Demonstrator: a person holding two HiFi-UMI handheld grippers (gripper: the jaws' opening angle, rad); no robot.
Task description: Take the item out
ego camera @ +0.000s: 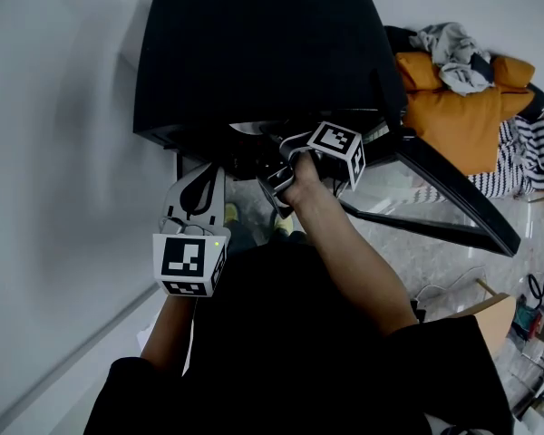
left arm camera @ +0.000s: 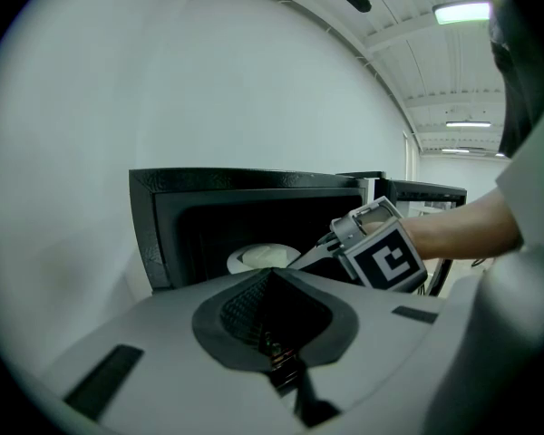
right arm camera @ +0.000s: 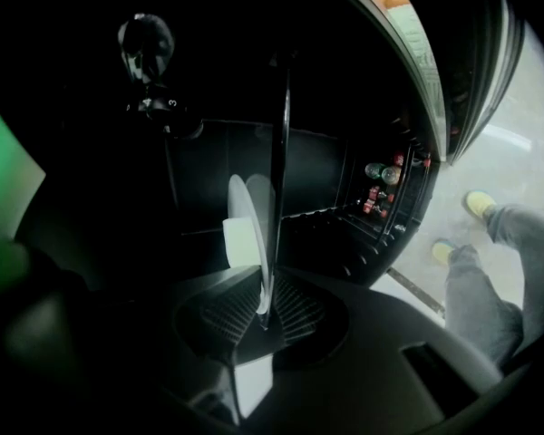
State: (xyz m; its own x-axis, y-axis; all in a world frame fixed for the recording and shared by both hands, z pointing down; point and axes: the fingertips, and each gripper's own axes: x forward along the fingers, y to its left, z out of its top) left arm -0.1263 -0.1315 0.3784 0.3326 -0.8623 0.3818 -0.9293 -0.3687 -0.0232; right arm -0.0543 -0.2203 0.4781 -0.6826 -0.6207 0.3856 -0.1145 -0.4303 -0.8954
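right gripper view: right tool (right arm camera: 261, 286) pinches the plate (right arm camera: 247, 208) edge-on, extending into the microwave (right arm camera: 322, 166); left tool (left arm camera: 269, 286) closed

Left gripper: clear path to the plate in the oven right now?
Probably yes: the oven door is open and the plate shows unobstructed on its left; the right gripper grips its rim. The left gripper has shut jaws.

The plate (left arm camera: 258, 257) sits inside the oven (ego camera: 254, 53) — the right gripper (right arm camera: 259, 308) is in there at its rim, the left gripper (ego camera: 199, 179) out front.
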